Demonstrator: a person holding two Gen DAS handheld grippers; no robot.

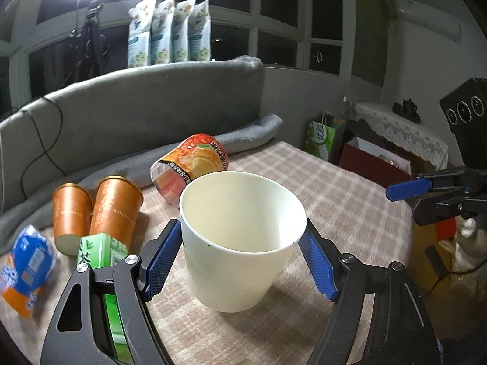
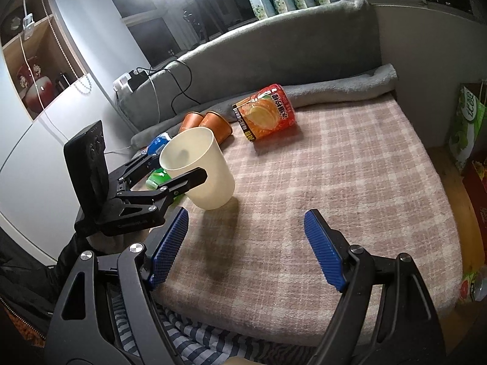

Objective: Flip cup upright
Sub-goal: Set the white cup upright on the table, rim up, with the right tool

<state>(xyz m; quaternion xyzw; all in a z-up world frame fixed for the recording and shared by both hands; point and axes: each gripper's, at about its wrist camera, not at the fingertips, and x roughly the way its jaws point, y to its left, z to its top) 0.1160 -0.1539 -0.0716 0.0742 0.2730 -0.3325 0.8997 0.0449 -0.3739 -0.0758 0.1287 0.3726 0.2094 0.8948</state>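
The left gripper (image 1: 242, 251) was spread to about the width of the white cup (image 1: 240, 240), one blue pad on each side of the upper wall. From the left wrist view, contact could not be confirmed; the pads sat touching or just beside the wall, just below the rim. The cup stood mouth up, leaning slightly, its base on the checked blanket (image 1: 350, 213). It appeared empty.

The right gripper (image 2: 245, 245) was wide open and held nothing, well apart from the cup.

Handling assessment: the cup looked like thin paper or plastic, light and easily crushed. A grip near the stiffer rim was judged safer than one at mid-wall. The soft blanket offered an uneven footing, so tipping on release was a risk.

Two orange cups (image 1: 97, 210) and an orange-printed carton (image 1: 191, 164) lay on their sides behind it.
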